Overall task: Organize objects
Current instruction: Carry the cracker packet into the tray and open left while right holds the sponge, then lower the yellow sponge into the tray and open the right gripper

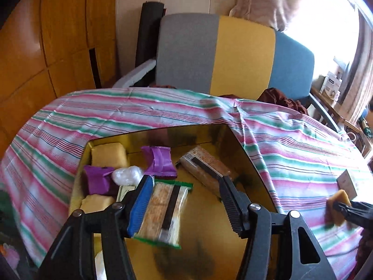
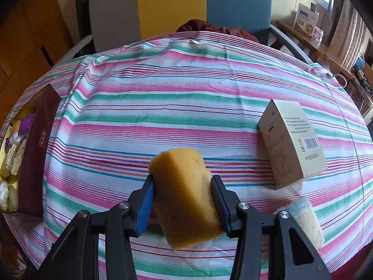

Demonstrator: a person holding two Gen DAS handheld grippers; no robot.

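Note:
My left gripper [image 1: 186, 182] is open over a gold-lined box [image 1: 209, 221]. A green-edged cracker packet [image 1: 163, 212] lies against its blue left finger, not clamped. In the box lie another cracker packet [image 1: 205, 165], purple packets [image 1: 160, 161], yellow sponges [image 1: 108, 155] and a clear wrapped item [image 1: 127, 175]. My right gripper [image 2: 181, 179] is shut on a yellow sponge [image 2: 184, 196], held above the striped cloth [image 2: 186, 107]. That sponge also shows in the left wrist view [image 1: 339, 206]. The box shows at the left of the right wrist view [image 2: 35, 149].
A beige carton [image 2: 293, 142] stands to the right of the right gripper, and a pale towel-like item [image 2: 307, 221] lies below it. A grey, yellow and blue chair [image 1: 233, 53] stands behind the table. A side table with boxes [image 2: 305, 21] is at far right.

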